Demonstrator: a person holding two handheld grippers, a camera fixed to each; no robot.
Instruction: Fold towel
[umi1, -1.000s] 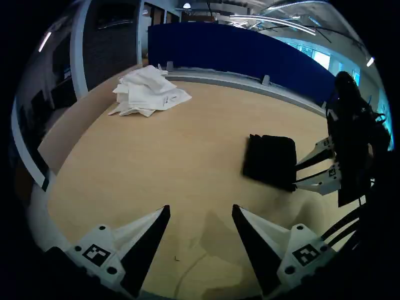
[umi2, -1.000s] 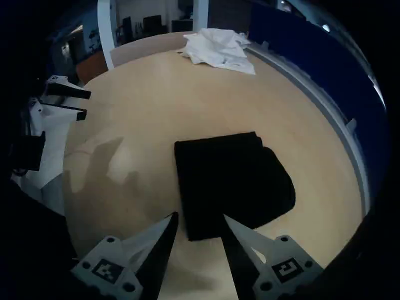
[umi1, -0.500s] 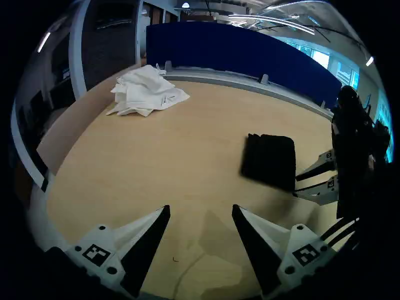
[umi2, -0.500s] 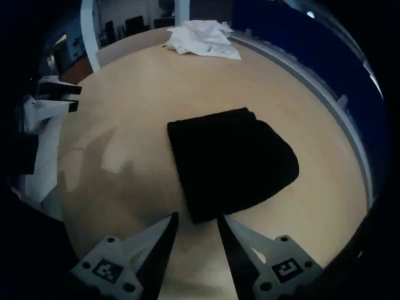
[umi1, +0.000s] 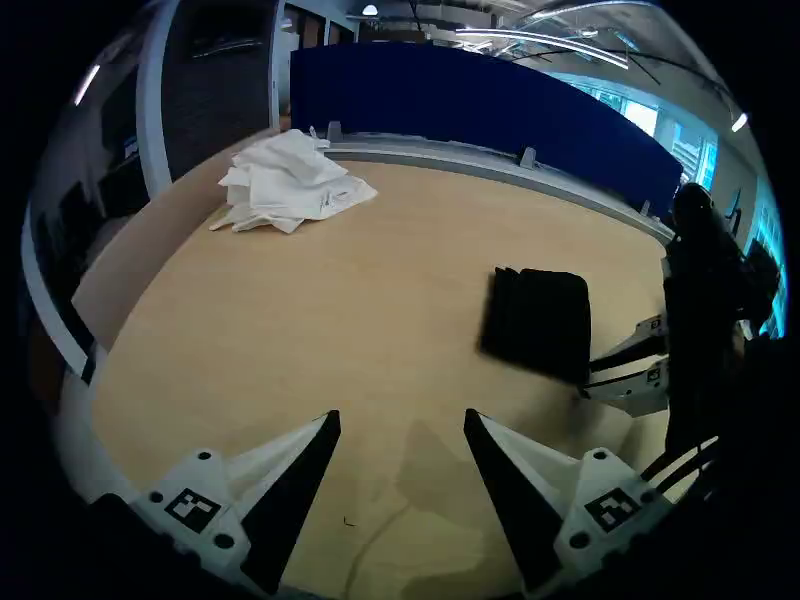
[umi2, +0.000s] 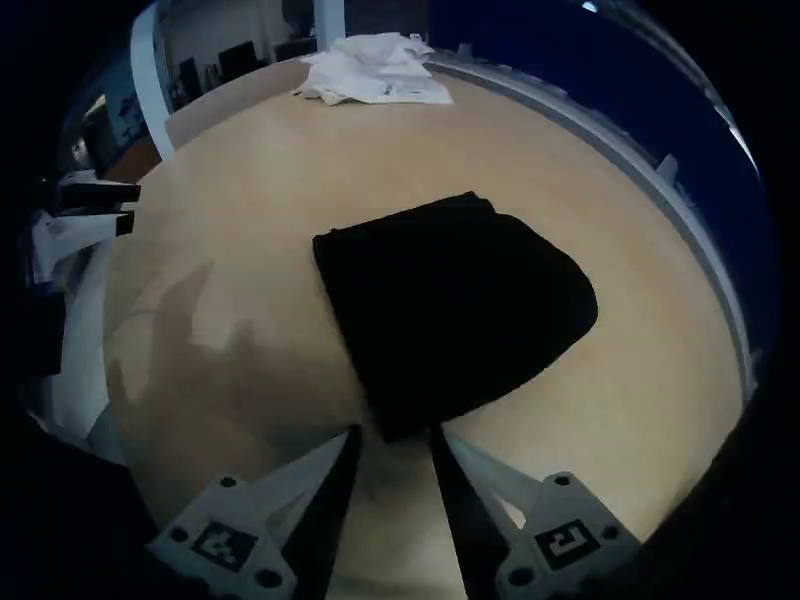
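Since a second ago the right gripper (umi2: 393, 432) has drawn back and turned slightly, so the near corner of the folded black towel (umi2: 455, 310) now sits just at its fingertips rather than between them. Its fingers stand narrowly apart, pinching nothing. The towel lies flat on the desk (umi1: 330, 300), toward the far edge where a blue partition (umi1: 470, 95) runs. The left gripper (umi1: 400, 415) hovers with its fingers spread wide over bare wood. A crumpled white cloth heap (umi1: 285, 180) rests near the desk's far left corner, well apart from the towel.

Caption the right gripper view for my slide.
Right tool poised at near corner of folded black towel on wooden table.
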